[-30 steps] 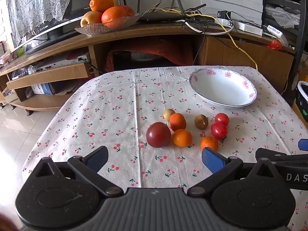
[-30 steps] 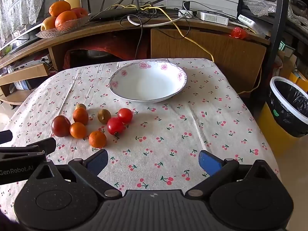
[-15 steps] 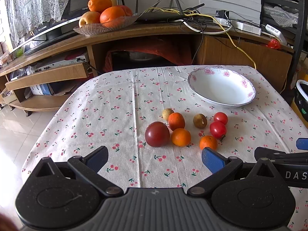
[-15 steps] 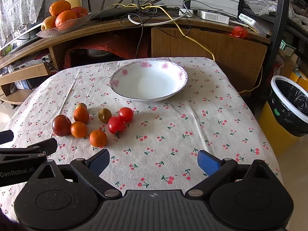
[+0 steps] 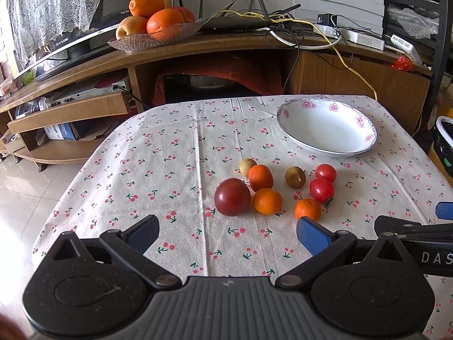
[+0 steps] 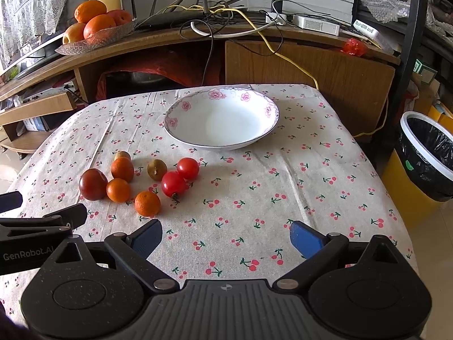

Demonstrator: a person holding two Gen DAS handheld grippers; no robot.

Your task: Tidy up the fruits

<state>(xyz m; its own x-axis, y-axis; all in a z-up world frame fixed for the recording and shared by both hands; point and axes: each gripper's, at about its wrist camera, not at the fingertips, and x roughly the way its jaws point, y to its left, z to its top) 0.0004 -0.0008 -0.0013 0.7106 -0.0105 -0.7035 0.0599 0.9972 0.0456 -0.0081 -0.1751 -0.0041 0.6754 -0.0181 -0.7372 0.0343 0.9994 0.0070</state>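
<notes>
Several small fruits lie in a cluster on the cherry-print tablecloth: a dark red plum, three small oranges, two red tomatoes and two brownish fruits. A white bowl with pink flowers stands empty behind them. My left gripper is open, just short of the plum and oranges. My right gripper is open over bare cloth, right of the fruits.
A wooden TV stand behind the table carries a glass dish of big oranges, a router and tangled cables. A lined waste bin stands on the floor to the table's right. Tiled floor lies on the left.
Both grippers have crept slightly forward toward the table; the fruits and bowl have not moved. Both stay open.
</notes>
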